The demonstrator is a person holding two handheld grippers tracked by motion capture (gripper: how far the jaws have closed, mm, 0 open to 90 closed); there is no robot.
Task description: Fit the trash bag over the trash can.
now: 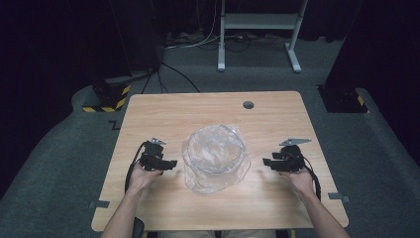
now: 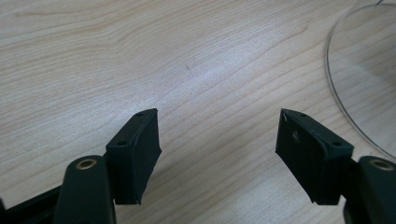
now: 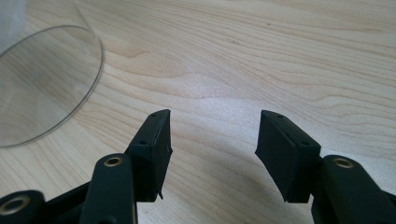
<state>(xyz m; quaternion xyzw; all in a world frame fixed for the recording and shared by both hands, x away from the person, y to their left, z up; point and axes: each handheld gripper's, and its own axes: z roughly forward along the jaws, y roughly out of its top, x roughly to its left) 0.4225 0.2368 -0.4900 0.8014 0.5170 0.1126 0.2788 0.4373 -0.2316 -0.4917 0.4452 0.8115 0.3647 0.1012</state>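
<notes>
**Two grippers flank a clear plastic bag**

A crumpled clear plastic bag (image 1: 214, 157) with a round, ring-like mouth lies near the middle of the wooden tabletop (image 1: 277, 114). The left gripper (image 1: 171, 163) sits just beside its left edge and the right gripper (image 1: 266, 162) near its right edge — both pointing inward at the bag, apart from it.

In the left gripper view the jaws stand open over bare wood, nothing between them, with the bag's curved rim (image 2: 341, 100) off to the upper right. The right gripper view shows the same: jaws apart and empty, the transparent rim (image 3: 91, 79) at upper left.

The mirrored stance suggests a two-handed pick-up, each side taking one edge so the limp film does not collapse — that is a judgement.

No brand, label or readable writing appears on the bag or grippers.
</notes>
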